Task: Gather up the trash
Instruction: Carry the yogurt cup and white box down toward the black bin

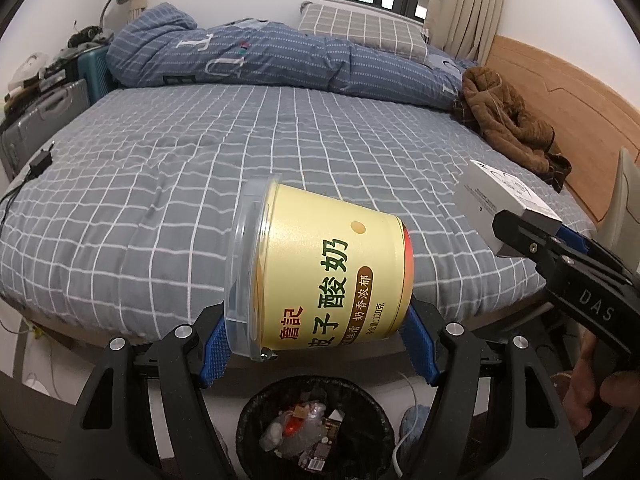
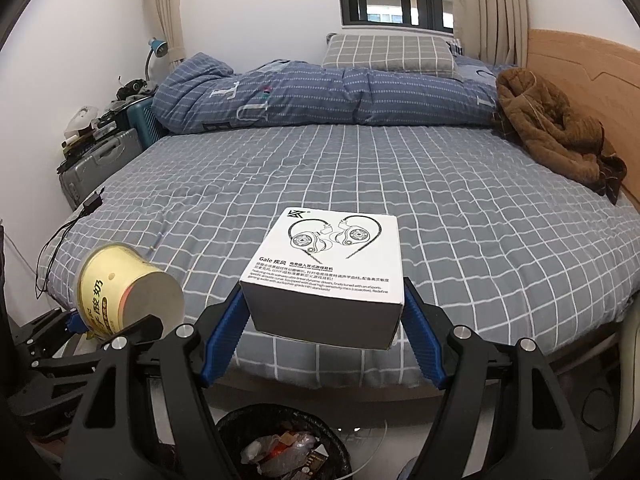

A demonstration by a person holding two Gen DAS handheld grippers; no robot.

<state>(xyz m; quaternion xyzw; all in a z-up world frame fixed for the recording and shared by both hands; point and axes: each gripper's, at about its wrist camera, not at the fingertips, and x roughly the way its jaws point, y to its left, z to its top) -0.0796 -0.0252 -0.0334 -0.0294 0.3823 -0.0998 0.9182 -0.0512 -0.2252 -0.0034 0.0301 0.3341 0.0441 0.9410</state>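
Both grippers loaded, held in the air at the foot edge of the bed (image 1: 200, 152). Left gripper (image 1: 316, 344): jaws closed onto a yellow yogurt cup (image 1: 320, 268), blue pads bearing on its clear lid rim at one side and its base end at the other. The cup lies on its side, long axis running roughly 9 to 3 o'clock in the left wrist view, lid toward 9. Right gripper (image 2: 324, 316): jaws clamped on the two side faces of a white earphone box (image 2: 332, 264), printed face up, box level and projecting forward toward 12 o'clock. Key relation: the black-lined trash bin (image 1: 248, 416) stands on the floor at 6 o'clock in both wrist views, below the jaws and partly hidden behind the gripper frames; it already holds wrappers and scraps. In the left view the bin mouth sits almost directly beneath the cup; in the right view it lies at about 7 o'clock of the box, so the left hand looks nearer for a straight drop. Judgement: carry phase is near its end, release over the bin pending. Risk: the cup, being sideways, may clip the bin rim if let go off-centre. Brown jacket (image 2: 552, 128) lies at 2 o'clock on the bed, well apart.
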